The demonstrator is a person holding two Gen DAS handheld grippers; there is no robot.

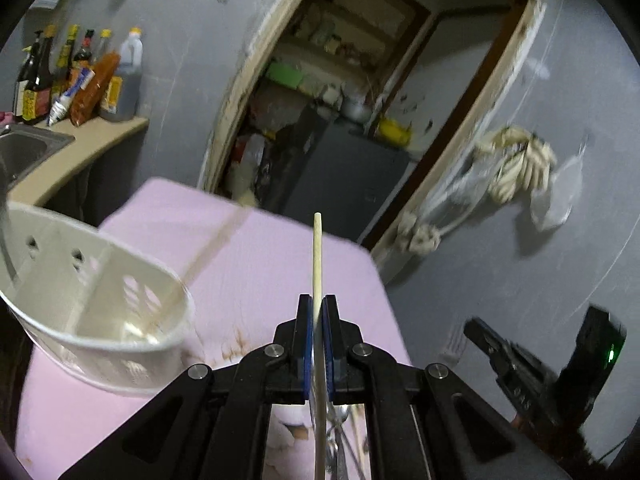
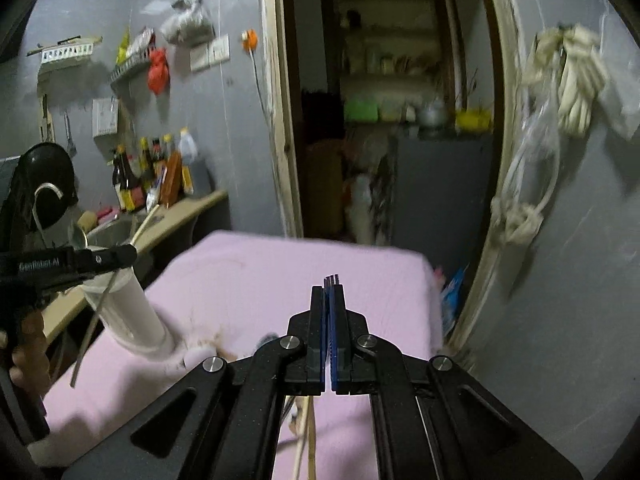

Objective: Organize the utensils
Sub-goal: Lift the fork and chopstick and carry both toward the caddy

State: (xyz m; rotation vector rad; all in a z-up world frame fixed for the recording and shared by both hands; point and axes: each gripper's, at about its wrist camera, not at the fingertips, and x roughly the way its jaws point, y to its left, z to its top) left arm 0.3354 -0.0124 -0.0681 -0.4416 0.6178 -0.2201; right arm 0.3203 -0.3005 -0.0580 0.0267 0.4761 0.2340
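Right of the caddy, left tool pinches a chopstick; right tool grips thin metal tips. Chopstick may slip if tilted.

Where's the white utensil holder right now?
In the left wrist view the white utensil holder sits on the left side of the pink table, left of the left gripper, with the counter and its sink behind it.
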